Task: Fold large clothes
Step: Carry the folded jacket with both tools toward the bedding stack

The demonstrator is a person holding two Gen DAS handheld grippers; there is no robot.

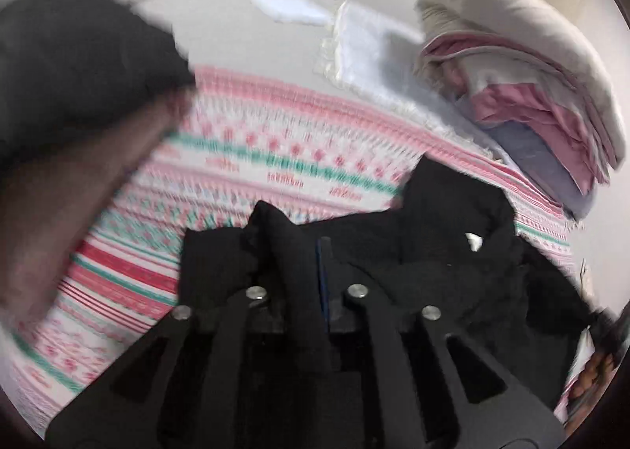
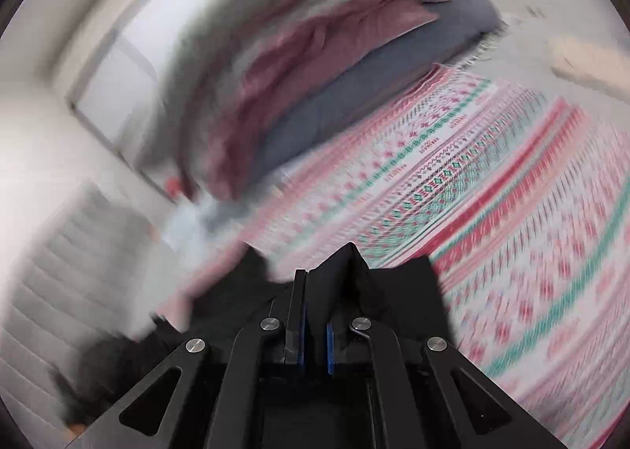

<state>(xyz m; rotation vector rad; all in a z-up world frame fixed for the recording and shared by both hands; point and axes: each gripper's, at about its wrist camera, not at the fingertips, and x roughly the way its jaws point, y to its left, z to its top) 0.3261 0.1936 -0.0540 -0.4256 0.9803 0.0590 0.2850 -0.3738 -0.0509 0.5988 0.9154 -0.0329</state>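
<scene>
A black garment (image 1: pixel 453 252) hangs bunched over a pink, white and green patterned blanket (image 1: pixel 275 141). My left gripper (image 1: pixel 299 248) is shut on a ridge of its fabric, which drapes over and hides most of both fingers; one blue pad (image 1: pixel 323 279) shows. In the right wrist view my right gripper (image 2: pixel 315 279) is shut on a folded edge of the same black garment (image 2: pixel 393 291), pinched between its blue pads (image 2: pixel 330 346) above the patterned blanket (image 2: pixel 512 212). More black cloth trails to the lower left, blurred.
A tall stack of folded bedding (image 1: pixel 531 94) in cream, pink and grey sits at the blanket's right edge, seen also as the bedding stack (image 2: pixel 295 75). A person's arm in a dark sleeve (image 1: pixel 78 173) fills the left. A white cloth (image 1: pixel 366 47) lies beyond the blanket.
</scene>
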